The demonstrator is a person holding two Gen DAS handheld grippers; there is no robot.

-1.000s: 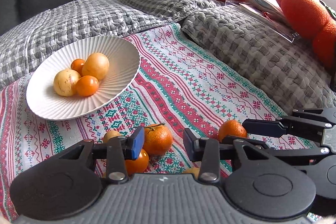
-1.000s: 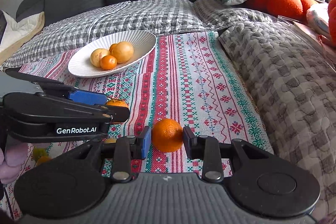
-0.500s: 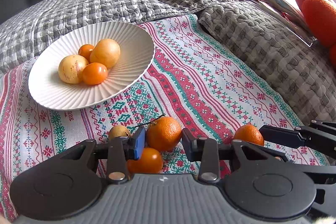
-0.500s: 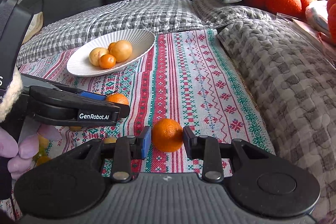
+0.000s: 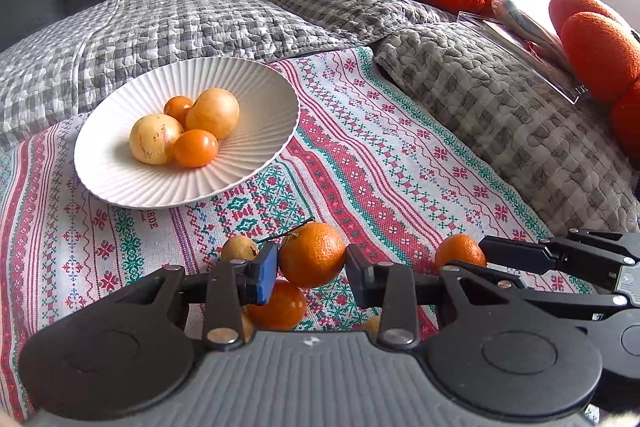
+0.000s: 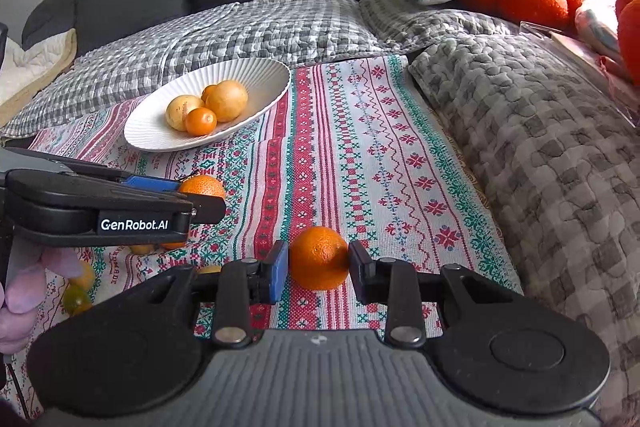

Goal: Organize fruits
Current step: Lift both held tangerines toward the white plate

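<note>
A white ribbed plate (image 5: 120, 187) (image 6: 152, 143) on the patterned cloth holds several fruits: two pale yellow ones and two small orange ones. My left gripper (image 5: 312, 263) (image 6: 200, 195) is shut on a stemmed mandarin (image 5: 314, 253) (image 6: 202, 185), both pads touching its sides. My right gripper (image 6: 318, 263) is shut on a second mandarin (image 6: 318, 257) (image 5: 458, 251) that rests on the cloth. In the left wrist view the right gripper's black fingers (image 5: 520, 255) reach in from the right.
Loose small fruits lie under and beside the left gripper: an orange one (image 5: 276, 303), a brownish one (image 5: 239, 247), more at the cloth's left (image 6: 76, 299). Grey quilts (image 6: 540, 155) rise at the right and behind. A gloved hand (image 6: 20, 291) holds the left gripper.
The left gripper's jaws narrowed onto the stemmed mandarin, which now sits squarely between the pads, and its view shifted a little toward the plate. The right gripper and its mandarin stayed put.
</note>
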